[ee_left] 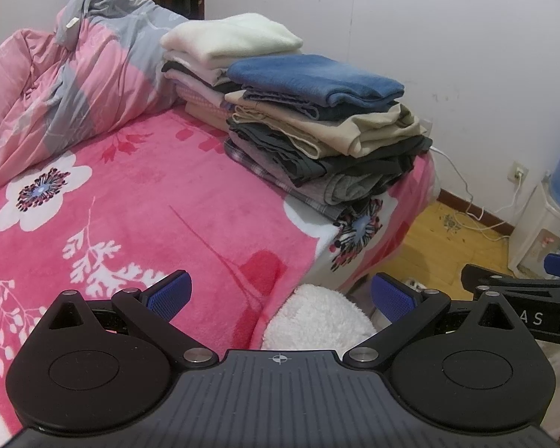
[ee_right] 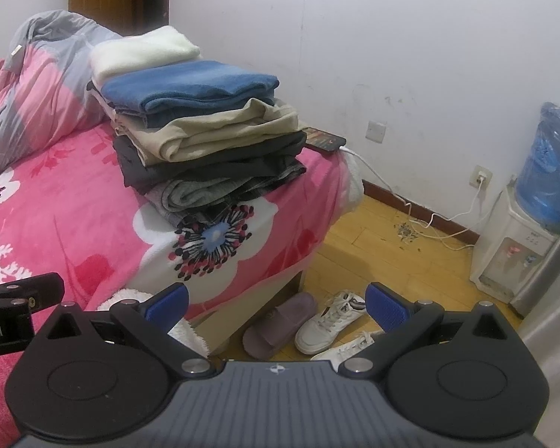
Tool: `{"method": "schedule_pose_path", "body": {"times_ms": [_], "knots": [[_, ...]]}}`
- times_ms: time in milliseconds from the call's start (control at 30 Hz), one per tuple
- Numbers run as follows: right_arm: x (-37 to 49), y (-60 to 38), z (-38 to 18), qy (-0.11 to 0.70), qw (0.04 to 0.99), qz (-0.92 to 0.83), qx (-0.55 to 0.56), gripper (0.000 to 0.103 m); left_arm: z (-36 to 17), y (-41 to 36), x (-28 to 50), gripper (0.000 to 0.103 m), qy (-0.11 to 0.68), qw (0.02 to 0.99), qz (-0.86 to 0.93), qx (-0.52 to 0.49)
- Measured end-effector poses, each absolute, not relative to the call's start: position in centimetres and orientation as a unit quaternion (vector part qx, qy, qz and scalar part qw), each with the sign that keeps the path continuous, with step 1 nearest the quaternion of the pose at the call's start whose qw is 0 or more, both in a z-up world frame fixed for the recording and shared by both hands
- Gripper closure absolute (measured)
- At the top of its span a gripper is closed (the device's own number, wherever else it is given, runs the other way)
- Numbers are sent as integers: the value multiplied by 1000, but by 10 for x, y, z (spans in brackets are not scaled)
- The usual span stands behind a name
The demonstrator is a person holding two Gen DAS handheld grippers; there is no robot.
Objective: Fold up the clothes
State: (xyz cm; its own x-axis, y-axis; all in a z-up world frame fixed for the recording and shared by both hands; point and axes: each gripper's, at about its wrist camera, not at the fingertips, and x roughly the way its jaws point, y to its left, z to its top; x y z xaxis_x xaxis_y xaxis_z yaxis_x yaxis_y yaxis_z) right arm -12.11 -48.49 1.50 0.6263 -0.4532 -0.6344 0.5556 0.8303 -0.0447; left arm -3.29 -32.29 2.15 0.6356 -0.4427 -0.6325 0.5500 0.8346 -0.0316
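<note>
Left gripper: blue-padded fingers spread wide, holding nothing, above the bed's near edge. Right gripper: fingers equally wide apart, empty, over the floor past the bed corner.

Right wrist view only: black phone with white charging cable on the bed behind the pile; purple slipper and white sneakers on the floor.

Left wrist view only: fluffy white item fully shown beside the bed.

Surface: pink floral fleece blanket; crumpled pink-and-grey quilt at the back.

Task items: stack of folded clothes, blue on top, at the bed corner; second stack, cream-topped, directly behind.

Room: white wall, yellow wooden floor, water dispenser with blue bottle.
</note>
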Motion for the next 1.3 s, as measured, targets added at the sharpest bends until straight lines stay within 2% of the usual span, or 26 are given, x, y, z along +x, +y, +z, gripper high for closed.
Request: {"method": "schedule_pose_path", "body": {"times_ms": [1300], "knots": [[-123, -488, 14, 329, 896, -287, 80, 0, 19, -326, -35, 0, 327, 899, -279, 85]]}}
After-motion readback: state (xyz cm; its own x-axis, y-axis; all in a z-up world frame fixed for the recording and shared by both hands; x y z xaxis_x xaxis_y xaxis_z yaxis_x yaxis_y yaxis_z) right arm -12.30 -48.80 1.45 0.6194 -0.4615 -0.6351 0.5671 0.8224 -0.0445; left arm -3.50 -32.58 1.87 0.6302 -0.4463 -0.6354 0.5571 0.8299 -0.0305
